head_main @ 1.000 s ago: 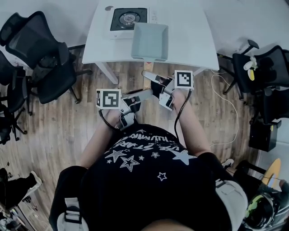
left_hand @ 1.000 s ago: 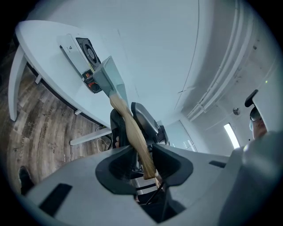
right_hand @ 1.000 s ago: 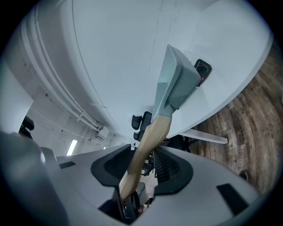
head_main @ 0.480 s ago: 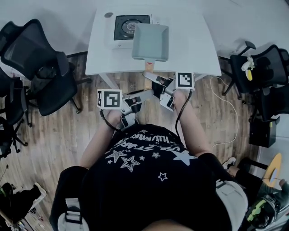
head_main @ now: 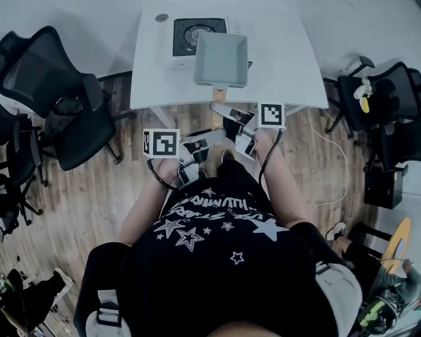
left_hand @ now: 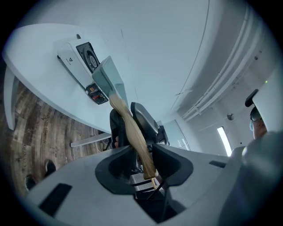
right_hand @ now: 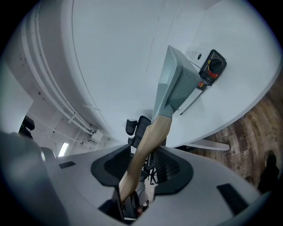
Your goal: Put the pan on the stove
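A grey square pan (head_main: 221, 59) hangs over the white table (head_main: 283, 62), overlapping the near right corner of the white stove (head_main: 191, 33) with its black round plate. The pan's wooden handle (head_main: 218, 97) points back toward me. My right gripper (head_main: 220, 110) is shut on the handle, and my left gripper (head_main: 214, 136) is shut on it lower down, near its end. In the left gripper view the handle (left_hand: 132, 132) runs up from between the jaws to the pan (left_hand: 108, 79) beside the stove (left_hand: 82, 62). The right gripper view shows the handle (right_hand: 148, 141), the pan (right_hand: 174, 84) and the stove's knob (right_hand: 212, 66).
Black office chairs (head_main: 59, 99) stand left of the table, and more chairs (head_main: 381, 99) stand to its right. A small round object (head_main: 162, 18) lies at the table's far left corner. A cable (head_main: 335, 151) trails over the wooden floor on the right.
I have stepped closer to the table with both grippers. The pan has moved a little farther over the table and now covers more of the stove's near right corner.
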Available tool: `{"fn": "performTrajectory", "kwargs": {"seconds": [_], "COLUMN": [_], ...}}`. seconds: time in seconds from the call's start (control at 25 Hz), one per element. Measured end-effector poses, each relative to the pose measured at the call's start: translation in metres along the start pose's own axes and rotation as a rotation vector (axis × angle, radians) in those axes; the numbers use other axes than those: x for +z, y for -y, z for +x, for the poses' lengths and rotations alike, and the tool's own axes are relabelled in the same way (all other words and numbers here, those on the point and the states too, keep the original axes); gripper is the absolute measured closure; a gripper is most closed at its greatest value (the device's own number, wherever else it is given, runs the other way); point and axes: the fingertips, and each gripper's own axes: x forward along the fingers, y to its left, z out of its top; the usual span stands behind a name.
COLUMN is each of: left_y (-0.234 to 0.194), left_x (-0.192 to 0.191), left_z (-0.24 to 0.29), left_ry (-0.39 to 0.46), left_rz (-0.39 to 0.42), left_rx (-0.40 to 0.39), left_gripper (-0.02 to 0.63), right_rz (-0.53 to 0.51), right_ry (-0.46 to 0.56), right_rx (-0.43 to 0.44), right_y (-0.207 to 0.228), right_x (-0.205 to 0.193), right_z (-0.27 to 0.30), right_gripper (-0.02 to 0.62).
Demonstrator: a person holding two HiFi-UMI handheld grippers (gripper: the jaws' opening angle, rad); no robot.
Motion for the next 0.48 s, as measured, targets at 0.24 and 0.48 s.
{"fn": "performTrajectory", "kwargs": {"seconds": [0.24,0.48], "left_y": [0.000,-0.005], "left_x": [0.003,0.017], "left_z": [-0.001,0.000], "left_ry": [0.019,0.050], "left_rz": [0.008,0.019], "left_rx": [0.002,0.017], "left_gripper": [0.474,0.474], "right_rz": [0.001,-0.020], "right_ry": [-0.012,-0.036], "right_rx": [0.021,0.048], "right_y": [-0.003,-0.001], "right_x": [0.001,0.014], "right_z": [0.004,0.014], "right_gripper": [0.434,0.434]}}
